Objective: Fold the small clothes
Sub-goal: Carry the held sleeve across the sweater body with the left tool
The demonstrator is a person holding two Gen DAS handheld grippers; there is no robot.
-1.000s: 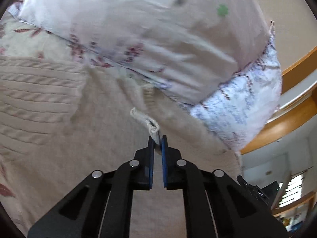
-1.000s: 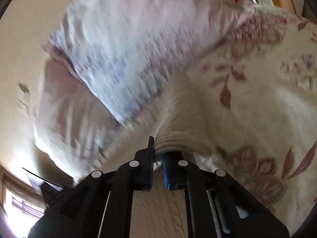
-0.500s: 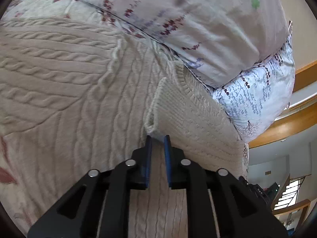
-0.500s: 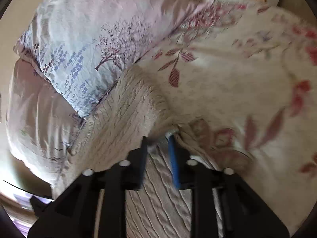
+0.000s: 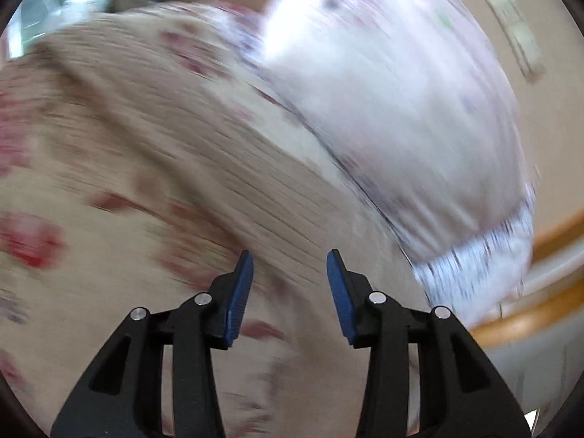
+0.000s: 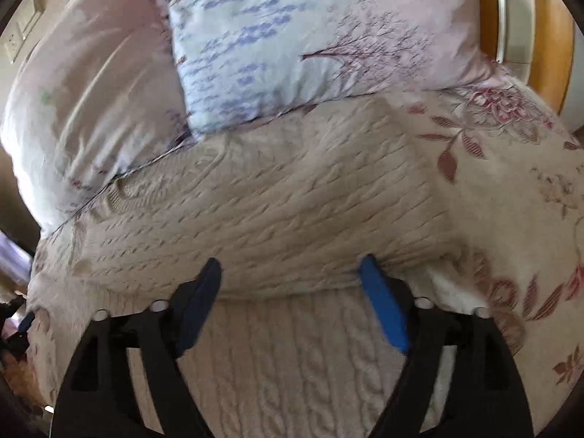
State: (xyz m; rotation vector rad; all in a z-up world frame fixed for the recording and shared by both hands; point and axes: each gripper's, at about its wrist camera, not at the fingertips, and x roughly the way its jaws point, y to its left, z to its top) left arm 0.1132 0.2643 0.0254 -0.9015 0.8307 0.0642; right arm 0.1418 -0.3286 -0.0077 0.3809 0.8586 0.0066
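We see a cream cable-knit sweater (image 6: 277, 197) lying on a bed, on top of a floral bedsheet (image 6: 511, 189) with red leaves and flowers; its far edge lies just beside two pillows, one blue-and-pink pillow (image 6: 310, 36) printed with trees and one pale pink pillow (image 6: 80, 102) to the left of it. One part of the sweater is folded over another part, so a doubled layer with a rounded fold edge faces the right wrist camera; behind the pillows stands a wooden headboard (image 6: 547, 29).

The right gripper (image 6: 290, 266) has its jaws wide apart and they are opening; the fold edge of the sweater lies between them, the blue pads do not press on it, though the right pad looks close to the knit.

The left wrist view is strongly blurred; the left gripper (image 5: 290, 259) has its jaws apart and opening, with nothing gripped between the blue pads (image 5: 239, 295); under it we see a ribbed cream fabric, most likely the same sweater, the bedsheet to the left and the pale pillow on the right.
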